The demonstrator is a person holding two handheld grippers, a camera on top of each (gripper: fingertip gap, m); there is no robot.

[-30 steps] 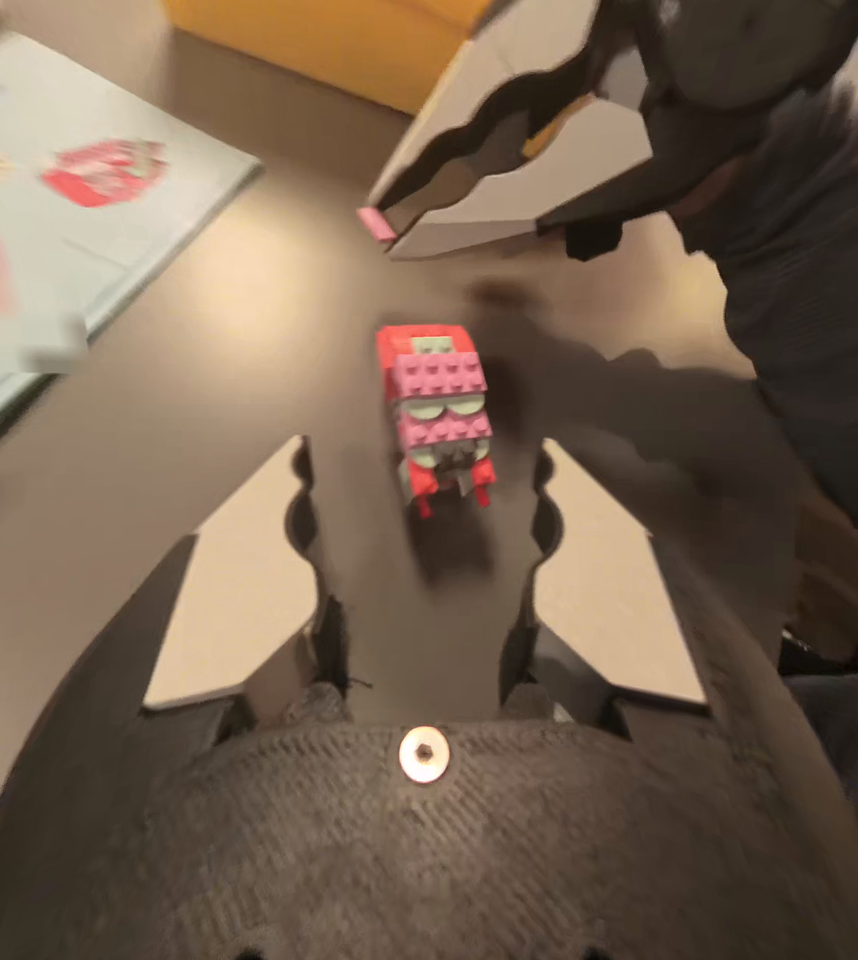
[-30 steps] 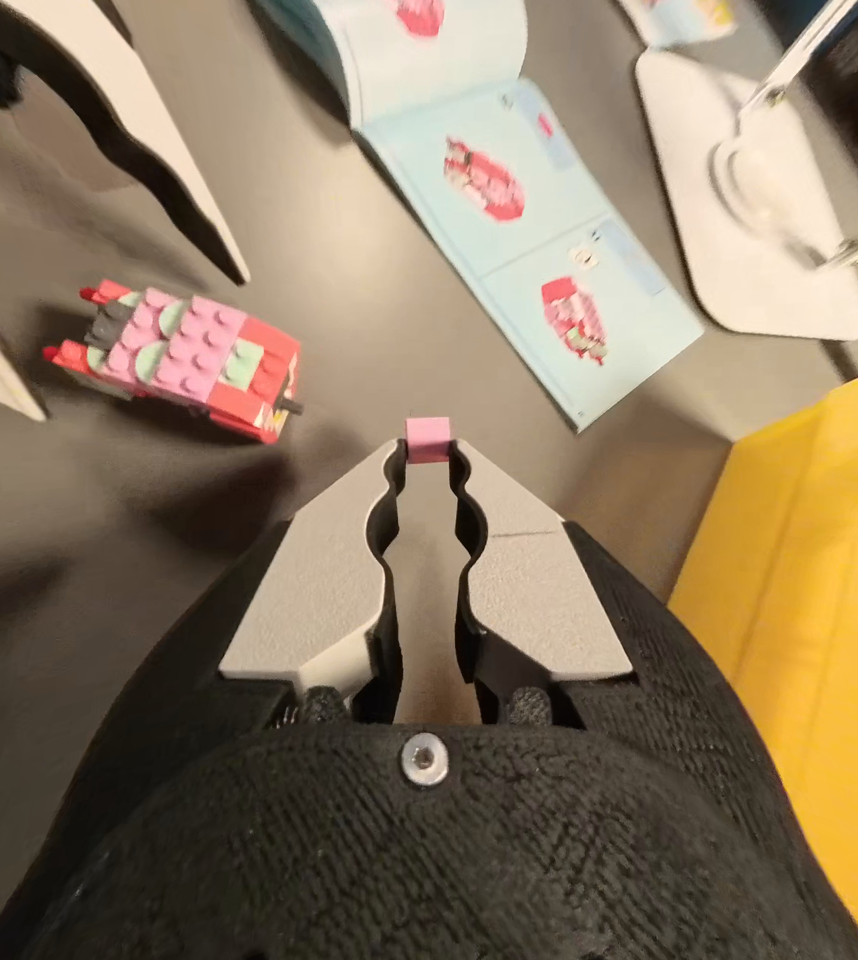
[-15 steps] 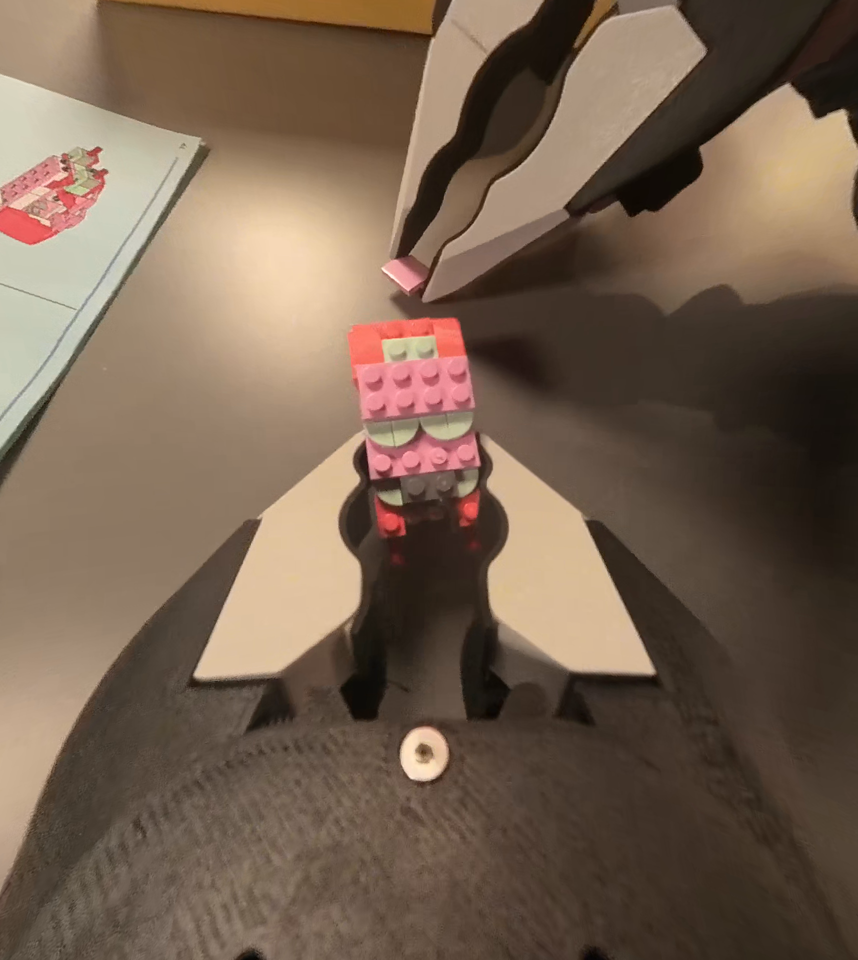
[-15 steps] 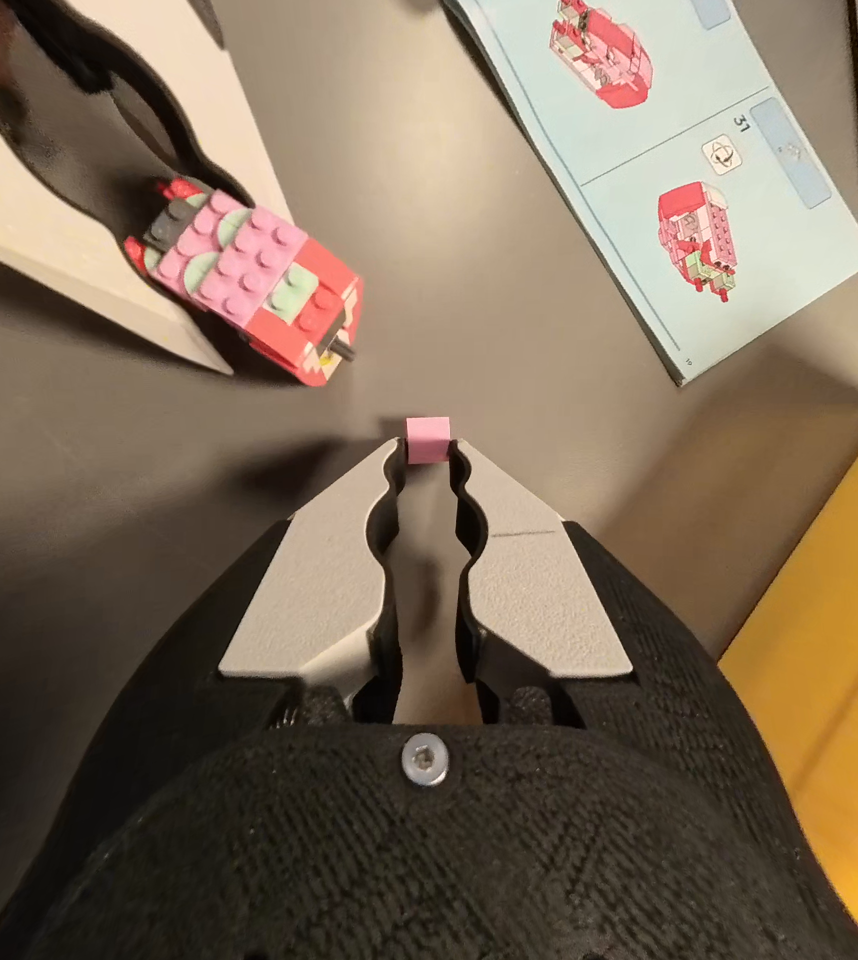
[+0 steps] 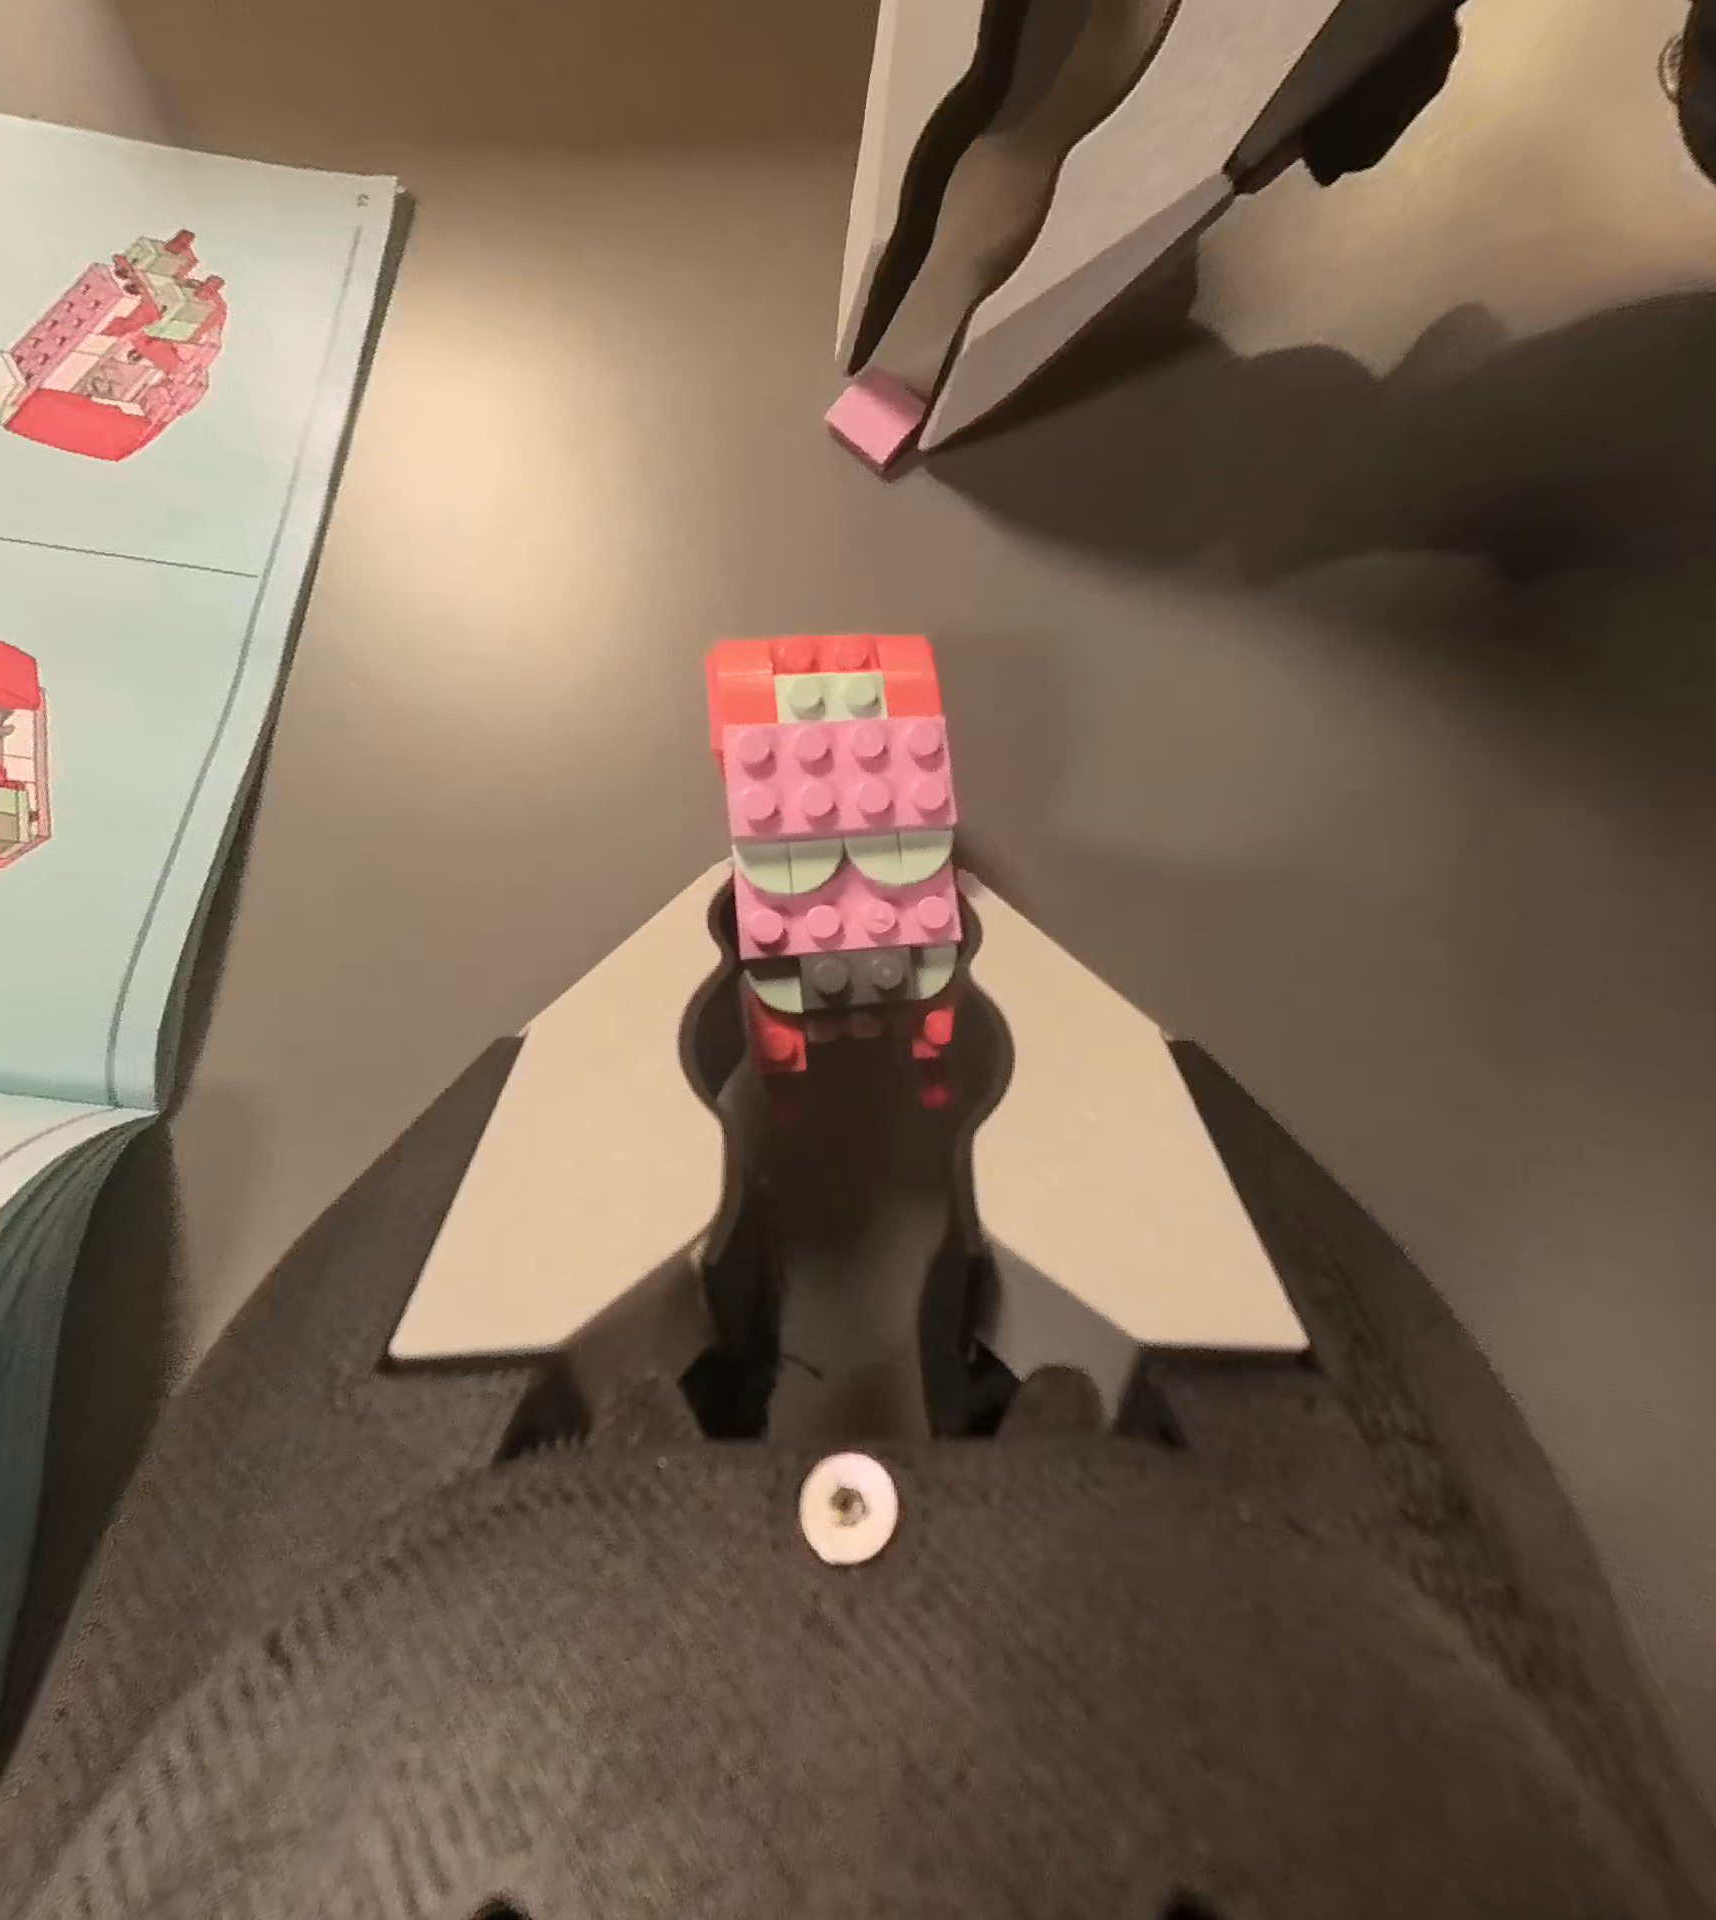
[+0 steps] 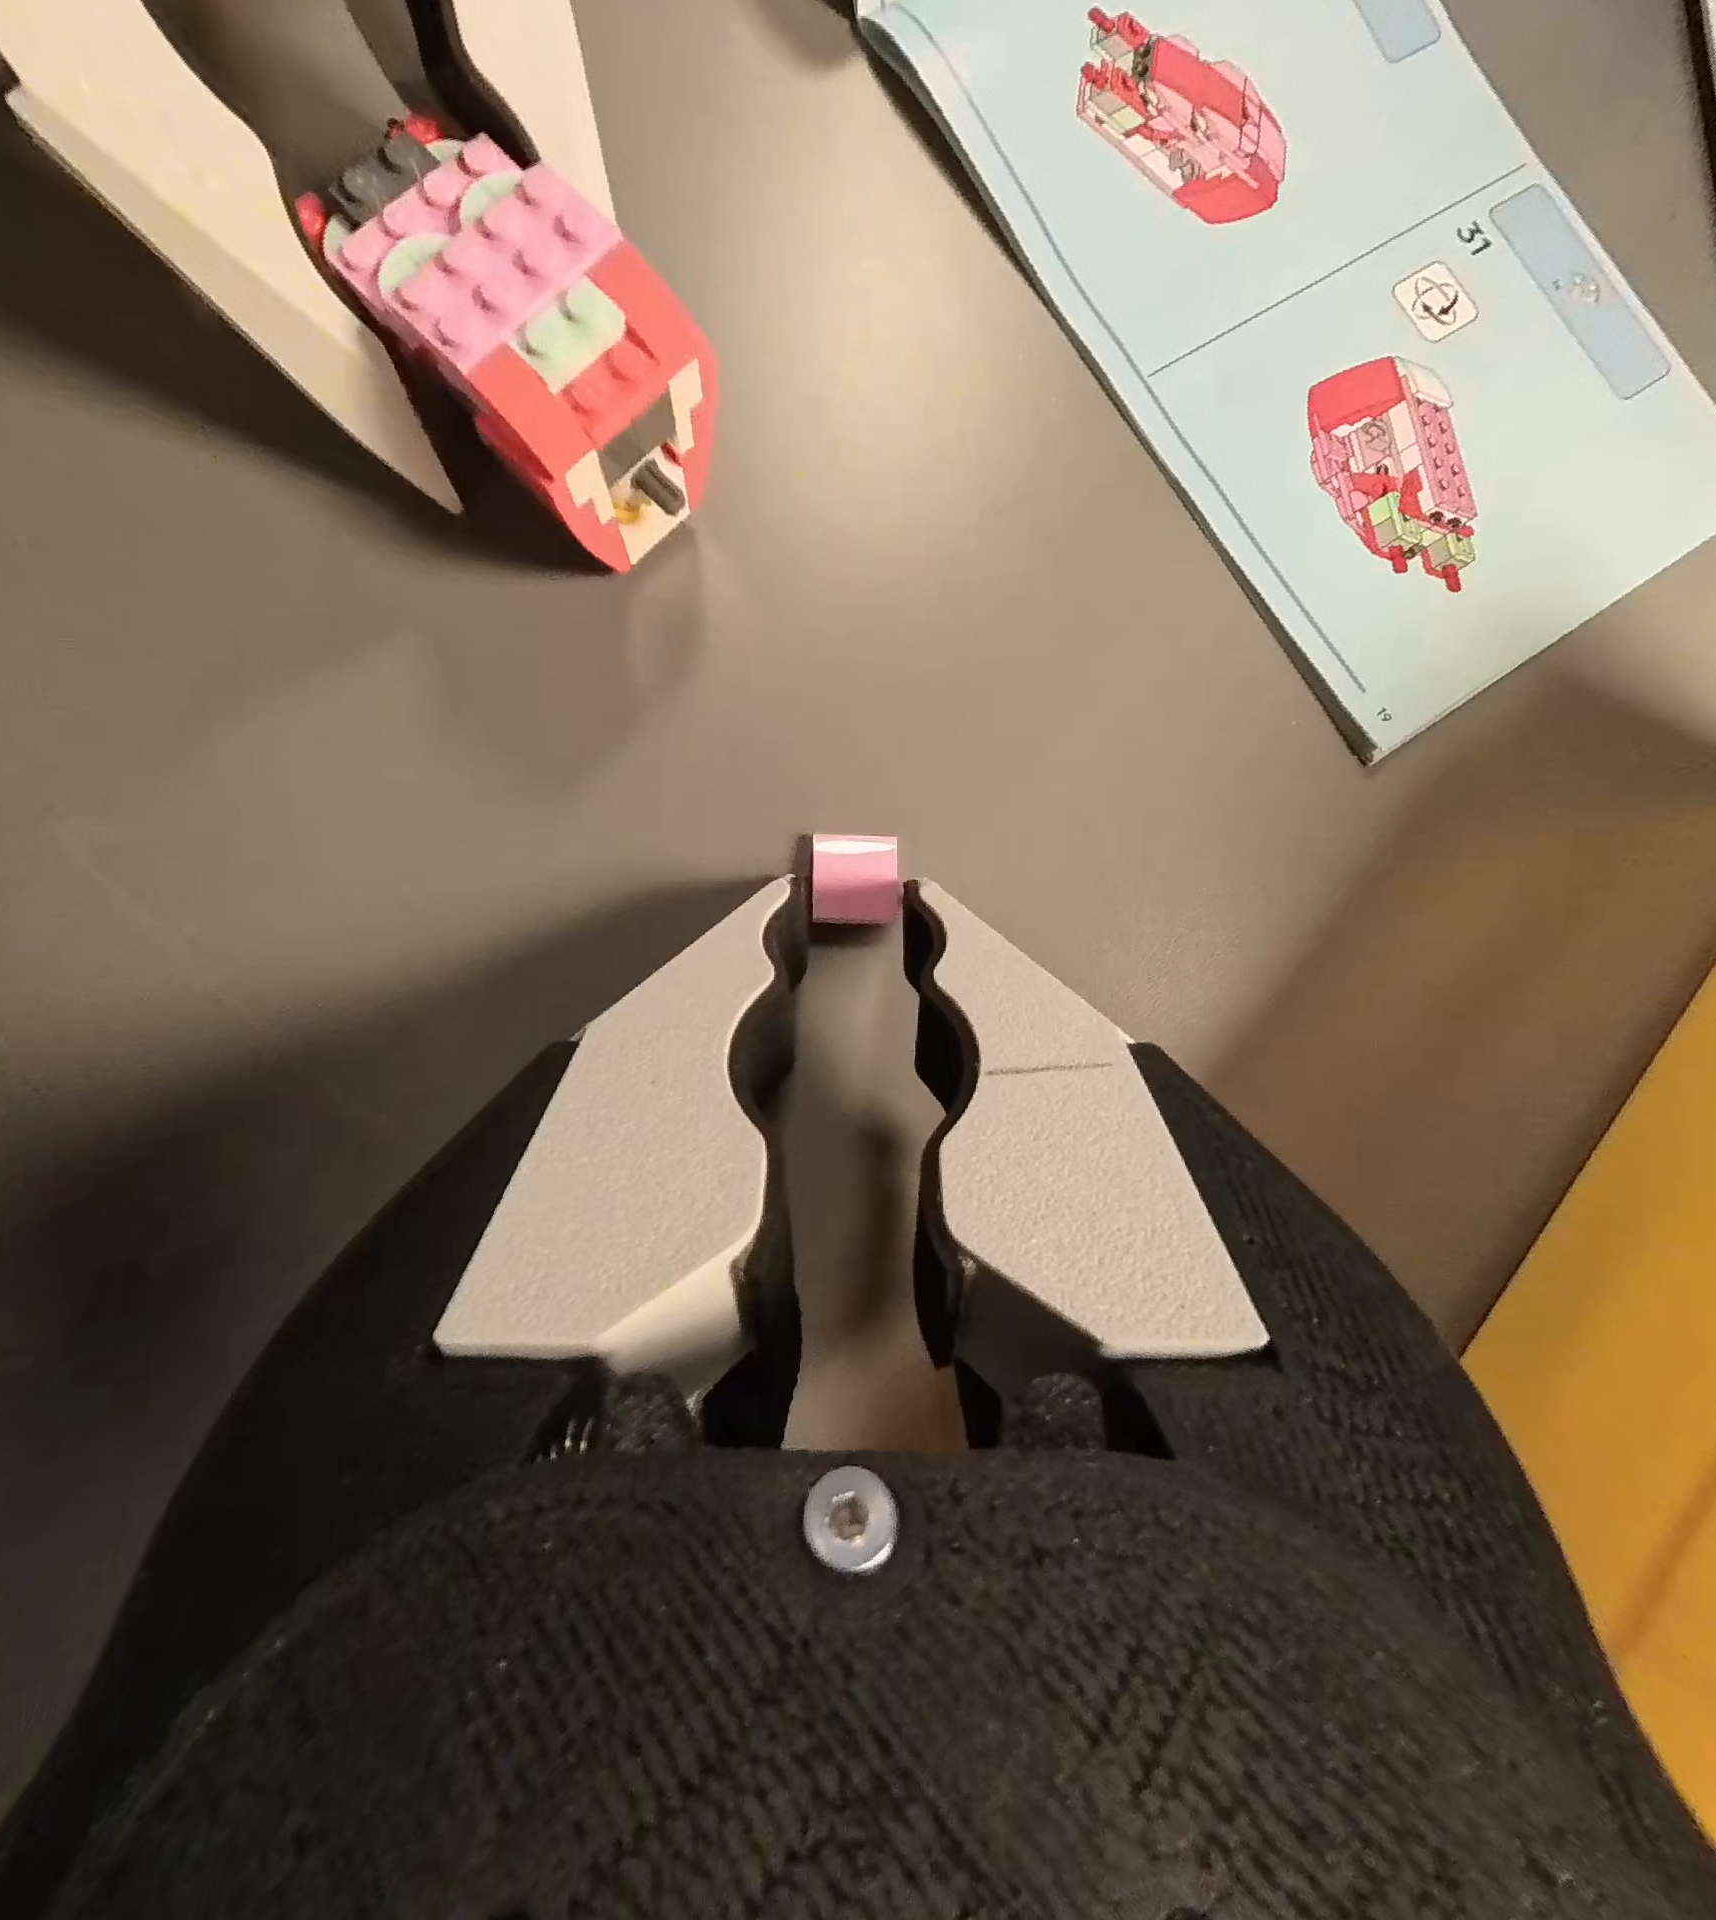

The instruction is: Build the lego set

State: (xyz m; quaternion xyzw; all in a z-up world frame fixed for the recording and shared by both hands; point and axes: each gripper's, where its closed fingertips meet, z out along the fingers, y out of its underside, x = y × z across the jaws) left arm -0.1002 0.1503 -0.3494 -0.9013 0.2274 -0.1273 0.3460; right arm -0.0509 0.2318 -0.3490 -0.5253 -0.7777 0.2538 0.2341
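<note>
Left tongs (image 5: 849,935) are clamped on the rear end of the model (image 5: 838,821), a red, pink and pale-green brick build; both fingers (image 5: 625,1091) press its flanks, and its nose points to 12 o'clock from them. The right wrist view confirms the model (image 6: 521,332) wedged between those fingers, its nose low, at or close to the desk (image 6: 314,779).

Right tongs (image 6: 854,883) are closed on a small pink brick (image 6: 854,881), pinched at the very tips. In the left view that brick (image 5: 875,416) hangs beyond the model at 12 o'clock, near but apart.

An open booklet (image 5: 106,520) lies at 10 o'clock of the left tongs. A yellow box (image 6: 1685,1351) sits at 4 o'clock of the right tongs.

Judgement: the tip grip on the brick is shallow. Any pressing onto studs should be square and gentle, with the model braced firmly against the push.
</note>
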